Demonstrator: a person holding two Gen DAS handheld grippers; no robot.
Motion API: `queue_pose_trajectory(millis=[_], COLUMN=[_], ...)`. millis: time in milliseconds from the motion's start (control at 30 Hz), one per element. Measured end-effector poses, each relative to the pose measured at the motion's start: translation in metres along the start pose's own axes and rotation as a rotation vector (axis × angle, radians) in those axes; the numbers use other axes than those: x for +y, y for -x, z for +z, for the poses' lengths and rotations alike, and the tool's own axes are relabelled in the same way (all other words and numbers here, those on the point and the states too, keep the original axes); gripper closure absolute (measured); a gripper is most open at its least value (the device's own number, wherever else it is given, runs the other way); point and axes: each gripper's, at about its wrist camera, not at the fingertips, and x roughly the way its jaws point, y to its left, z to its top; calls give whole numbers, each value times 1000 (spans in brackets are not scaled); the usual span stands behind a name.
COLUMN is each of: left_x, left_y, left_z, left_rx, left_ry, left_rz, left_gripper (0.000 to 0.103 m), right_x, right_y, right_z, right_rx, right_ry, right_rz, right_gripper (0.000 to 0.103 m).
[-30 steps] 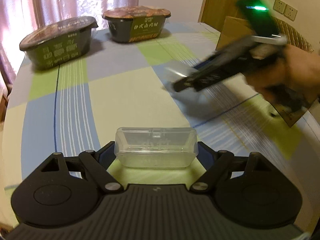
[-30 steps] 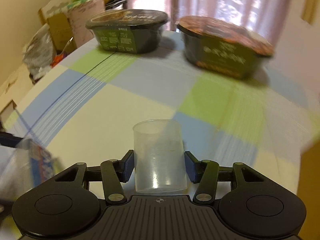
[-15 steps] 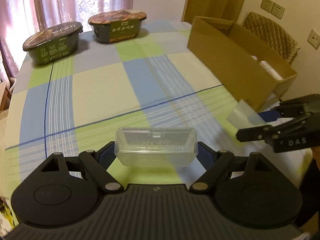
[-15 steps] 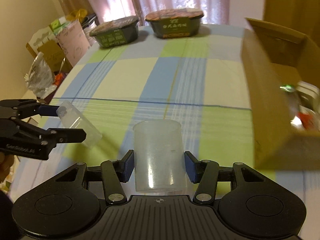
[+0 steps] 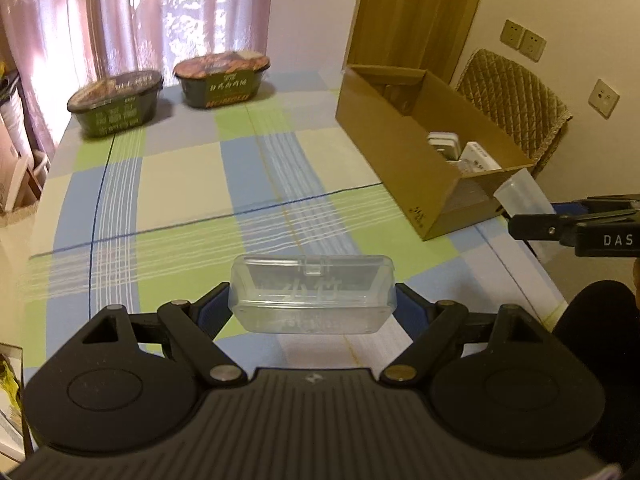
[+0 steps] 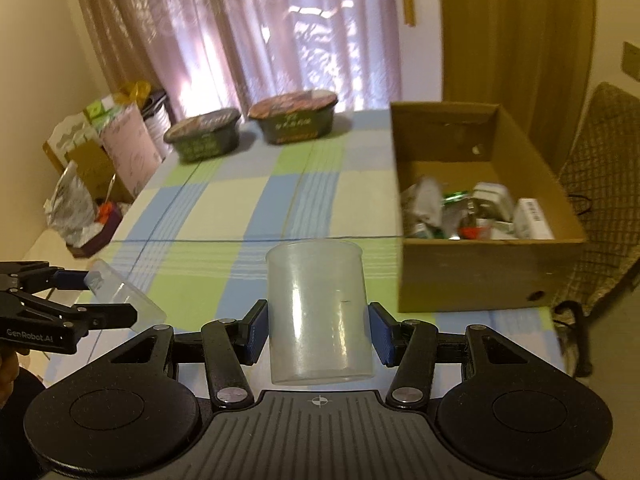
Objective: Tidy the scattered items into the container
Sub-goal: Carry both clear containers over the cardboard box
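My left gripper (image 5: 313,300) is shut on a clear plastic lidded box (image 5: 313,294), held above the near edge of the checked tablecloth. My right gripper (image 6: 318,326) is shut on a clear plastic cup (image 6: 318,312), upright, also raised over the near edge. An open cardboard box (image 6: 480,272) stands on the right side of the table with several small packets inside. In the left wrist view the same cardboard box (image 5: 404,160) lies ahead to the right, and the right gripper (image 5: 532,216) with the cup (image 5: 524,196) shows just beyond its near corner.
Two dark instant-noodle bowls (image 5: 116,102) (image 5: 222,78) sit at the far end of the table by the curtain. A quilted chair (image 6: 600,184) stands behind the cardboard box. Bags and cartons (image 6: 100,160) crowd the floor to the left of the table (image 5: 176,184).
Both grippers have pulled back and risen from near the noodle bowls to the table's near edge, each keeping its item. The cardboard box has come into full view on the right.
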Motion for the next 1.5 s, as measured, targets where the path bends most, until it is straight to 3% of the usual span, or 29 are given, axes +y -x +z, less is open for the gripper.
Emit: queue_pose_trajectory(millis=[467, 933, 1233, 1500], left_x=[-57, -105, -128, -152], left_y=[9, -38, -72, -103], left_z=[11, 45, 81, 139], left_rx=[-2, 27, 19, -61], left_ry=[-95, -165, -195, -212], left_rz=[-27, -87, -131, -164], left_gripper=[21, 21, 21, 21], right_x=[-42, -94, -125, -169], right_y=[53, 48, 31, 4], right_z=[-8, -3, 21, 71], right_rx=[-92, -101, -112, -122], right_ry=[-78, -144, -143, -130], right_rz=[-33, -73, -96, -119], right_gripper=[48, 48, 48, 48])
